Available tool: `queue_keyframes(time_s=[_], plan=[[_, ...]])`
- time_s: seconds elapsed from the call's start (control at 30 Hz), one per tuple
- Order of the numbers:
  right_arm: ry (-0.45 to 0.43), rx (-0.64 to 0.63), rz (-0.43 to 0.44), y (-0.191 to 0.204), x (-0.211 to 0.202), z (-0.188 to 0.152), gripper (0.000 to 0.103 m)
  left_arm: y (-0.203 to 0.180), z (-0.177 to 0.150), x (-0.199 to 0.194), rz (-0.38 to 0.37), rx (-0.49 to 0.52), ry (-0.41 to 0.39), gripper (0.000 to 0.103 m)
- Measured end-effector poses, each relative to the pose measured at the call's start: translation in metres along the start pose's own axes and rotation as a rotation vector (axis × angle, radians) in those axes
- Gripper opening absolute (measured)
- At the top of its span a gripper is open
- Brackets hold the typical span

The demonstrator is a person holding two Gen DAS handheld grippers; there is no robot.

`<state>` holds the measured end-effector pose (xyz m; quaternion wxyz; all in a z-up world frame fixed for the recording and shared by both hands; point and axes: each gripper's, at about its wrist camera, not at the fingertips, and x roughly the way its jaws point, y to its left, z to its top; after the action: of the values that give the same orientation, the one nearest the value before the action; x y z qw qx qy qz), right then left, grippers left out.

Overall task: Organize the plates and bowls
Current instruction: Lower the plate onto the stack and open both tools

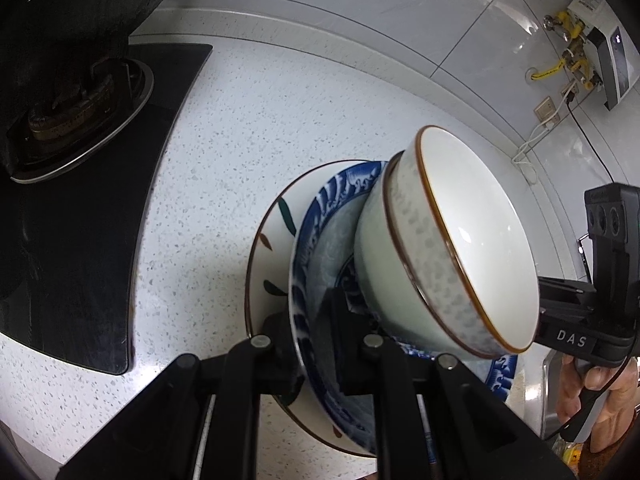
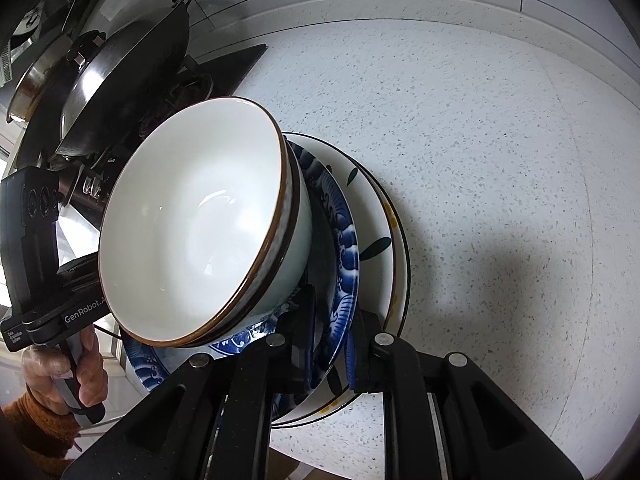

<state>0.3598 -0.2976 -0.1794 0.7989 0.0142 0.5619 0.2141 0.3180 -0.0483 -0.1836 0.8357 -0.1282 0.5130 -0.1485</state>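
A stack sits between both grippers: a white plate with leaf marks (image 1: pixel 272 248) (image 2: pixel 380 216) at the bottom, a blue patterned plate (image 1: pixel 316 240) (image 2: pixel 340 232) on it, and two nested white bowls with brown rims (image 1: pixel 472 232) (image 2: pixel 192 216) on top. My left gripper (image 1: pixel 316 344) is shut on the rims of the two plates on one side. My right gripper (image 2: pixel 332 356) is shut on the same two plates on the opposite side. The stack appears tilted in both views. Whether it touches the counter is hidden.
A speckled white counter (image 1: pixel 224 128) (image 2: pixel 480 160) lies below. A black gas hob (image 1: pixel 80 184) with a burner and a wok (image 2: pixel 132 68) is to one side. A tiled wall with gas pipes (image 1: pixel 568 56) stands behind.
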Motion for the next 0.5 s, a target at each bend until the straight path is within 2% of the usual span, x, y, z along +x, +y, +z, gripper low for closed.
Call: queue_keyframes(time_s=[0.23, 0.33, 0.43, 0.5], plan=[[-0.051, 0.018, -0.024, 0.003, -0.007, -0.007, 0.016, -0.007, -0.008, -0.003, 0.029, 0.042, -0.025, 0.015], [-0.099, 0.033, -0.028, -0.001, -0.021, -0.009, 0.022, -0.01, -0.011, -0.003, 0.051, 0.054, -0.036, 0.015], [-0.144, 0.041, -0.057, -0.004, -0.036, -0.013, 0.037, -0.013, -0.012, -0.004, 0.055, 0.061, -0.053, 0.02], [-0.176, 0.038, -0.069, -0.005, -0.046, -0.018, 0.048, -0.016, -0.012, -0.011, 0.116, 0.092, -0.104, 0.024]])
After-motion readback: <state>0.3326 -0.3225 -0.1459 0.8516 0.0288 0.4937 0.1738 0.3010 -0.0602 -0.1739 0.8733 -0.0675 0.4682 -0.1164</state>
